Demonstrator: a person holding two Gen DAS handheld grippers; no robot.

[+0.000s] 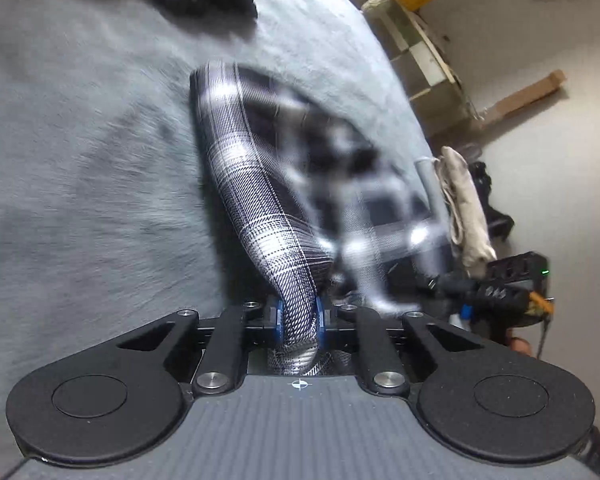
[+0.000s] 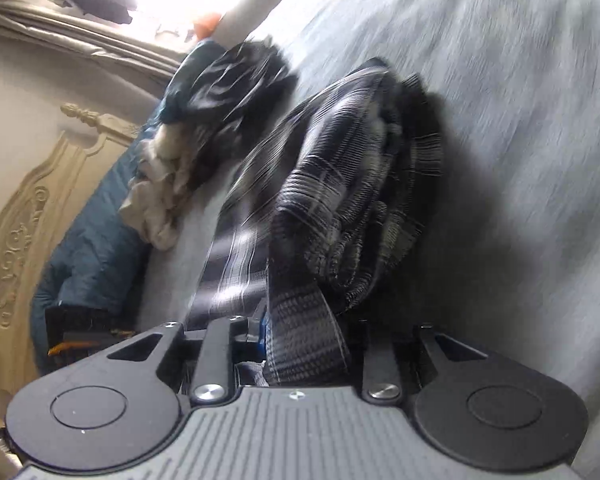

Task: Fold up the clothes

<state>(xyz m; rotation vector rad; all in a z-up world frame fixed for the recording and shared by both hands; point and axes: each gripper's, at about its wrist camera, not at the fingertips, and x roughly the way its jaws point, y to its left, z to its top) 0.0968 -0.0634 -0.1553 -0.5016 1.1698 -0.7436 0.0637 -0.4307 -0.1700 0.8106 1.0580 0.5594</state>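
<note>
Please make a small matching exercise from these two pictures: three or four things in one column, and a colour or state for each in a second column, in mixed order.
Things:
1. plaid garment
2. bed cover
3. quilt
4. left hand-held gripper

Colour or state:
A. teal blue, at the bed's edge
B. shut on fabric
C. black and white checks, lifted off the bed
D. light grey, spread flat

Pairs: 1-C, 2-D, 3-A, 4-B
</note>
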